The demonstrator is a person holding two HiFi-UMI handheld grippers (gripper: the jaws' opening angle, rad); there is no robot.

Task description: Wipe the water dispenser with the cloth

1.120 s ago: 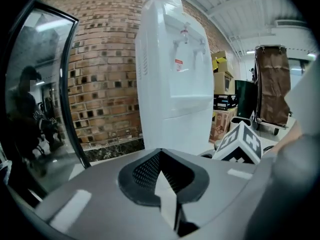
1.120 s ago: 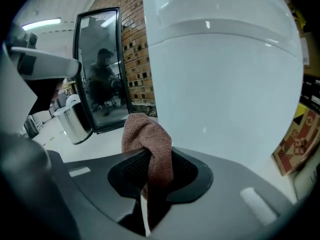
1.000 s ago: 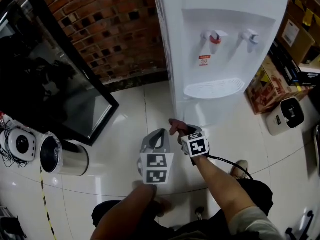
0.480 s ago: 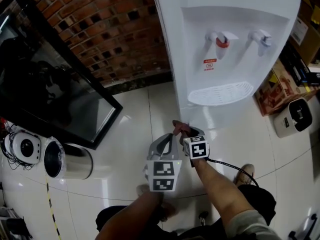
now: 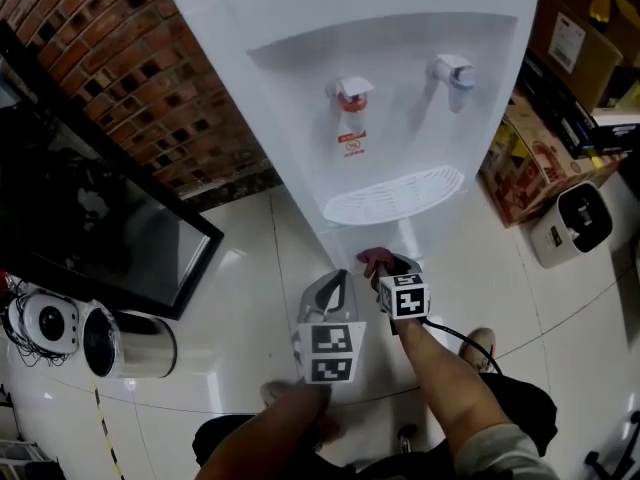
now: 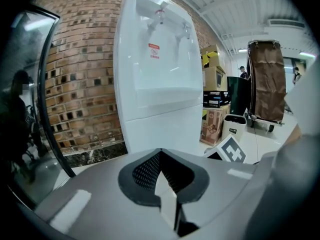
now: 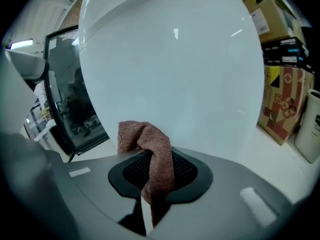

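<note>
The white water dispenser [image 5: 400, 128] stands ahead, with a red tap [image 5: 352, 90], a second tap [image 5: 452, 71] and a drip grille [image 5: 393, 196]. My right gripper [image 5: 385, 266] is shut on a pinkish-brown cloth [image 5: 374, 259] and sits close to the dispenser's lower front, just under the grille. In the right gripper view the cloth [image 7: 151, 151] hangs folded over the jaws of the gripper [image 7: 154, 186], and the dispenser's white panel [image 7: 175, 69] fills the view. My left gripper [image 5: 328, 290] is beside it on the left, shut and empty [image 6: 162, 184], and points at the dispenser [image 6: 155, 74].
A brick wall [image 5: 120, 58] and a dark glass panel [image 5: 80, 228] stand to the left. A steel bin [image 5: 125, 340] and a round white device [image 5: 40, 318] lie on the tiled floor. Cardboard boxes [image 5: 535, 158] and a small white appliance [image 5: 575, 223] are on the right.
Both grippers have moved toward the dispenser's lower front. The dispenser now looks larger and nearer in the head view. The cloth stays in the right gripper.
</note>
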